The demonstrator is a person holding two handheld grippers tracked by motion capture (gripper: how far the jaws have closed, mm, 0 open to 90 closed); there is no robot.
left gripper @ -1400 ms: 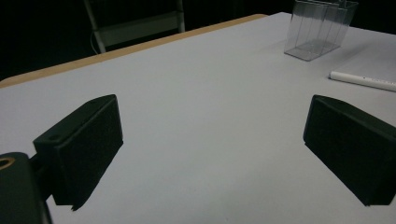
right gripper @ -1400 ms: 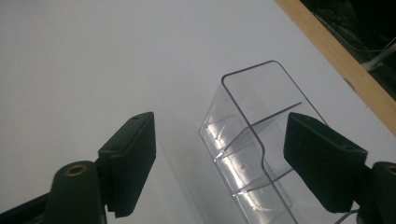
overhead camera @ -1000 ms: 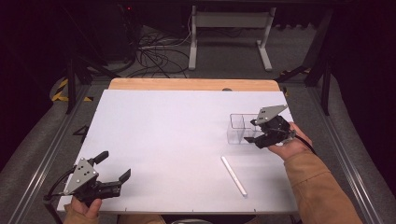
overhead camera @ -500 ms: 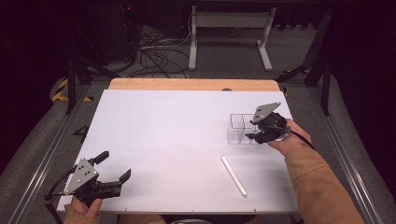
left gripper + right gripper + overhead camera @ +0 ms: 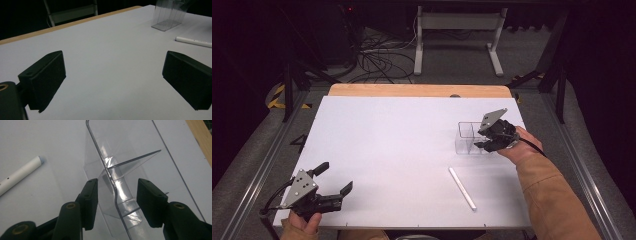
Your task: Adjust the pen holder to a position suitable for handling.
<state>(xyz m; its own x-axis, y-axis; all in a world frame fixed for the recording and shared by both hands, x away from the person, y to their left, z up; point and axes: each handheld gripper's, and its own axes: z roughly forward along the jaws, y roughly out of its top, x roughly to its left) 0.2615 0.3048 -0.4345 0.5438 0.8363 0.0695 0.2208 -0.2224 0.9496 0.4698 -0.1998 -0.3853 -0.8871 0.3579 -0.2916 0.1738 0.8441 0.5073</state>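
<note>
The clear divided holder (image 5: 471, 138) is seen upright at the far right of the white surface (image 5: 392, 150), and its near wall is straddled by the right tool (image 5: 117, 202), whose jaws have just been closing on either side of that wall (with no firm pinch on the plastic yet made out). The grasp is judged only half made, so lifting or shifting the holder is left, as is anything involving the white pen (image 5: 462, 187) lying apart in front of it. The left tool (image 5: 334, 189) is held at the near left corner with its jaws wide apart and nothing between them.
</note>
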